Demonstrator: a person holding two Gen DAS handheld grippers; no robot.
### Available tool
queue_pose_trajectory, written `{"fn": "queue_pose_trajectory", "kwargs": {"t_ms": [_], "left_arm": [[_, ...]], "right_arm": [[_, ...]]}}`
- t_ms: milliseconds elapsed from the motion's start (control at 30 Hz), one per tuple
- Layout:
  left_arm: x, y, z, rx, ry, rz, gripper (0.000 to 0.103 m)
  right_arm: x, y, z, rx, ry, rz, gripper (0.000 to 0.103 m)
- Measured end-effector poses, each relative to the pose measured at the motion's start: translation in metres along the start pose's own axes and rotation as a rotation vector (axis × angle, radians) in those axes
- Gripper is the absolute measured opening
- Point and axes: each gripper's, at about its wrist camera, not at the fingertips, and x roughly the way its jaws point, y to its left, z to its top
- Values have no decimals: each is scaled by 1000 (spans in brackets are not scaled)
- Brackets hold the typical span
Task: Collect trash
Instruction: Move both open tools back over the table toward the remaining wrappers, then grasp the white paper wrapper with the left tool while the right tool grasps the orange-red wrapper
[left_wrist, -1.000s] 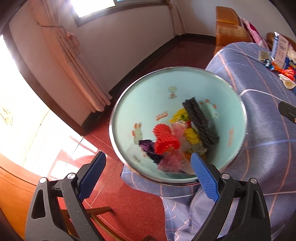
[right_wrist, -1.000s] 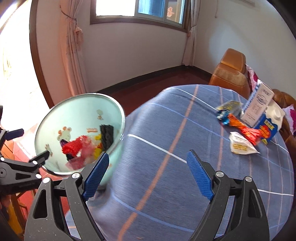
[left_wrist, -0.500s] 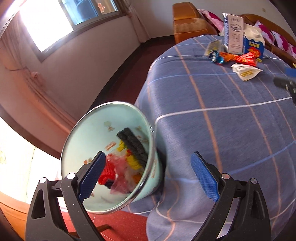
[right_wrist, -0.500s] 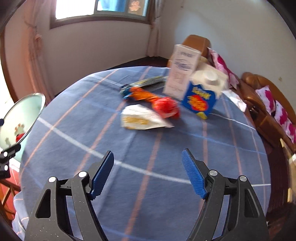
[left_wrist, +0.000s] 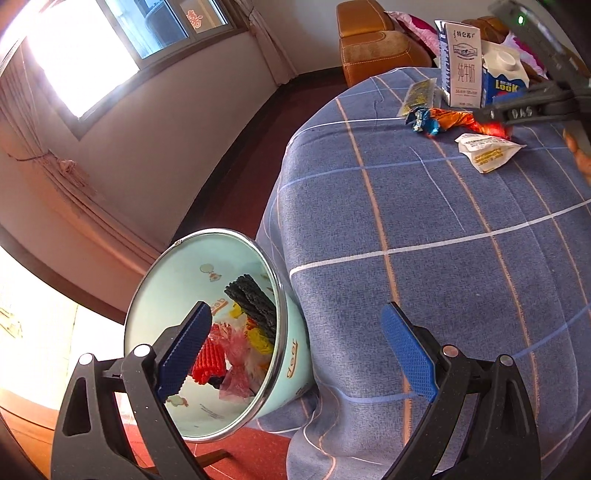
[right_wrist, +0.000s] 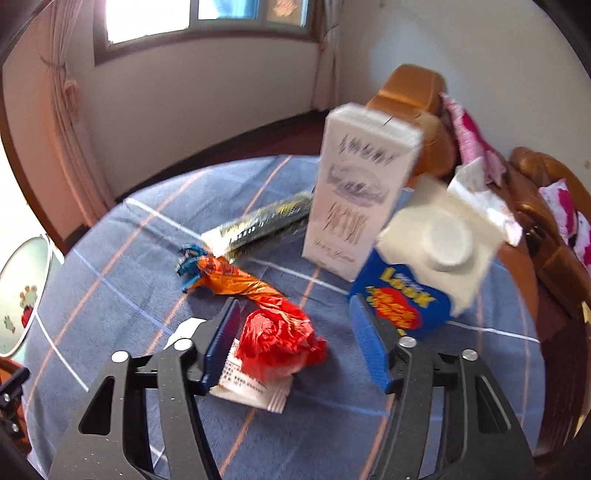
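Note:
A mint-green enamel bowl (left_wrist: 221, 266) leans tilted at the table's edge, holding red, pink, yellow and black scraps. My left gripper (left_wrist: 295, 350) is open just before it, one pad across the bowl's mouth and one over the cloth. My right gripper (right_wrist: 297, 341) is over the trash pile, its jaws closing. A crumpled red wrapper (right_wrist: 277, 343) lies between them, with a gap still showing at the right pad. A white sachet (right_wrist: 251, 387) lies under it. In the left wrist view the right gripper (left_wrist: 517, 110) hovers over the red wrapper (left_wrist: 495, 127).
A white milk carton (right_wrist: 354, 199), a blue Look carton (right_wrist: 406, 295), an orange wrapper (right_wrist: 229, 277) and a gold-black sachet (right_wrist: 258, 225) crowd the blue plaid tablecloth (right_wrist: 110, 258). A brown sofa (right_wrist: 406, 92) with pink cushions stands behind. The bowl (right_wrist: 22, 295) shows far left.
My right gripper has swept from the bowl side across the table to the trash pile and its jaws have narrowed around the red wrapper. My left gripper has swung right, leaving the bowl lower left.

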Motion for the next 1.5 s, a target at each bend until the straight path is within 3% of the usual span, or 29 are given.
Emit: {"fn": "queue_pose_trajectory", "kwargs": {"t_ms": [100, 167, 200, 233, 400, 667, 933, 1100, 1200, 1267, 1333, 1433, 1500], "left_arm": [[2, 1, 3, -2, 5, -1, 91], [4, -3, 7, 5, 5, -6, 91], [5, -6, 10, 11, 0, -12, 91], [5, -9, 12, 17, -6, -17, 91], [6, -35, 30, 54, -40, -58, 91], [6, -84, 71, 137, -110, -125, 91], [14, -141, 122, 240, -194, -205, 90], [32, -167, 137, 273, -187, -228, 87], [35, -176, 142, 286, -175, -284, 63], [34, -184, 141, 310, -164, -328, 31], [31, -192, 136, 328, -169, -362, 12], [29, -192, 130, 340, -174, -388, 0], [28, -185, 128, 322, -157, -416, 0]], "right_arm": [[27, -4, -7, 12, 96, 40, 43], [28, -10, -12, 27, 91, 63, 36], [25, -13, -15, 27, 88, 63, 26], [19, -16, -18, 30, 81, 54, 22], [-20, -37, -45, 51, 27, -4, 22], [-58, -113, -109, 182, 64, -123, 22], [-65, -151, -135, 227, 91, -185, 22], [-64, -154, -137, 222, 82, -182, 22], [-64, -154, -138, 215, 81, -180, 22], [-63, -155, -138, 217, 79, -181, 22], [-62, -154, -138, 219, 78, -187, 22], [-62, -150, -139, 211, 77, -198, 22], [-63, -148, -139, 210, 79, -200, 22]]}}
